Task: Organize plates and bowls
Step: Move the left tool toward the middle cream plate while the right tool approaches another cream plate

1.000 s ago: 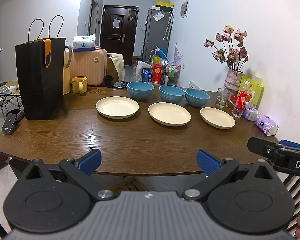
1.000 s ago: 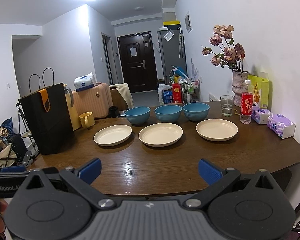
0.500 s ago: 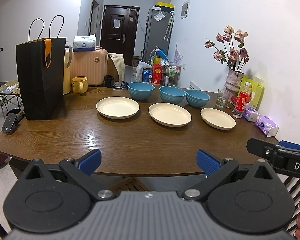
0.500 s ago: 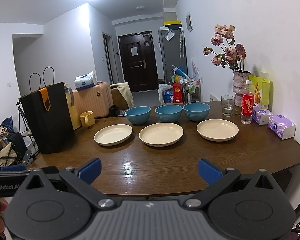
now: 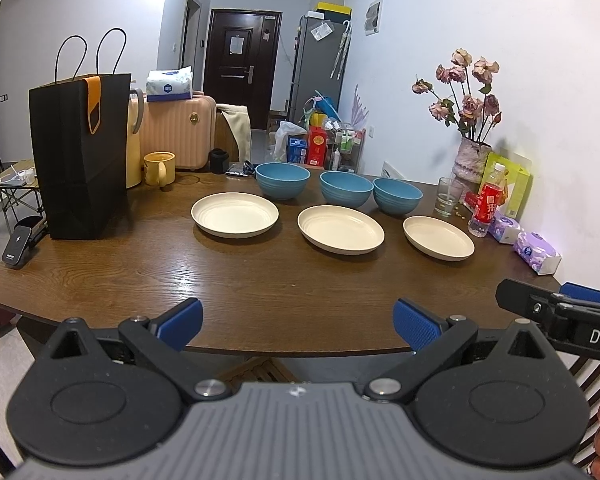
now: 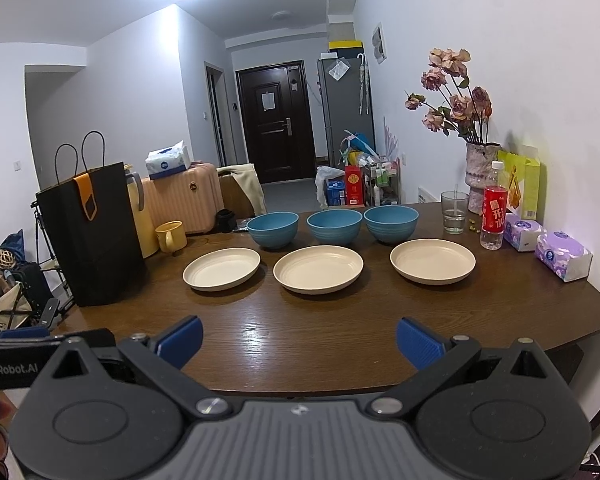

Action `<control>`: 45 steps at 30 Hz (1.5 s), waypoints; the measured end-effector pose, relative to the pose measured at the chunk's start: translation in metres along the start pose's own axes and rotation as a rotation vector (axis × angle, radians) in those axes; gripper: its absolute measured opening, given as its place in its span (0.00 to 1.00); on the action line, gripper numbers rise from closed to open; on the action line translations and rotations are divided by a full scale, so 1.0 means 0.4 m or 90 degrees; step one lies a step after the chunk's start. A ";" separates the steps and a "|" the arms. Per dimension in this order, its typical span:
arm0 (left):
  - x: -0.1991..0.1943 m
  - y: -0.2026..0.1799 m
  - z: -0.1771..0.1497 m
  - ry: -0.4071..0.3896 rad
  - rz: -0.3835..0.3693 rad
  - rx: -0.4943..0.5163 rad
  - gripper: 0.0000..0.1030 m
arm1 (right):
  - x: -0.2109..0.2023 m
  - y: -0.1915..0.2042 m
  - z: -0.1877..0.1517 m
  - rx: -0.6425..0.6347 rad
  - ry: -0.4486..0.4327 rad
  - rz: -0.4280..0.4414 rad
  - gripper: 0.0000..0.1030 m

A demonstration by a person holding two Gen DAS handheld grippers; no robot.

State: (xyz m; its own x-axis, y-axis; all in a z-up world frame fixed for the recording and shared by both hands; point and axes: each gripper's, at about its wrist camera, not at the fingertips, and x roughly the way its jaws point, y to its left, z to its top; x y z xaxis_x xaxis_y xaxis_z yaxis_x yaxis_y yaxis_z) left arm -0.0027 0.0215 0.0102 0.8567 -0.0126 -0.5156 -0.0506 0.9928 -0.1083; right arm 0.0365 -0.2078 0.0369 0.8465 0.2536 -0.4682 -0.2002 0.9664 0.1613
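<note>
both grippers hang at the near edge of the wooden table, each with its blue-padded fingers spread wide and nothing between them: the left gripper and the right gripper are well short of the dishes. ahead of the left gripper, three cream plates lie in a row across the table: the left plate, the middle plate almost straight ahead, and the right plate off toward its right finger's side. beyond them, farther from the gripper, three blue bowls stand upright in a second row, the left bowl, the middle bowl and the right bowl, each just behind a plate and apart from its neighbours, though the middle and right bowls stand close. seen from the right gripper, the same rows sit ahead, the middle plate nearly centred between its fingers. far to the left of both grippers a black paper bag stands upright, a yellow mug beyond it. far to the right, by the wall, are a vase of dried roses, a drinking glass, a red-labelled bottle and tissue packs.
</note>
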 end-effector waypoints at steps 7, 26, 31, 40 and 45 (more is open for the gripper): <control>0.037 -0.013 0.019 0.010 0.004 0.005 1.00 | 0.034 -0.018 0.006 0.010 0.008 -0.010 1.00; 0.282 0.000 0.116 0.043 -0.030 0.019 1.00 | 0.224 -0.031 0.056 0.042 0.032 -0.052 1.00; 0.357 0.017 0.159 0.056 -0.036 0.019 1.00 | 0.296 -0.037 0.079 0.054 0.048 -0.069 1.00; 0.483 0.030 0.227 0.078 -0.046 0.032 1.00 | 0.419 -0.042 0.115 0.070 0.075 -0.089 1.00; 0.547 0.033 0.261 0.084 -0.052 0.044 1.00 | 0.485 -0.043 0.142 0.078 0.082 -0.098 1.00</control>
State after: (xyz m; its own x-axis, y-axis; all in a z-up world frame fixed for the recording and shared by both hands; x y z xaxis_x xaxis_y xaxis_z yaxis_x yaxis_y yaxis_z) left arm 0.2376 0.0441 -0.0151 0.7817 -0.1040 -0.6149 0.0556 0.9937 -0.0974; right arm 0.2322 -0.1775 -0.0072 0.7906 0.1141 -0.6016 -0.0056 0.9838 0.1793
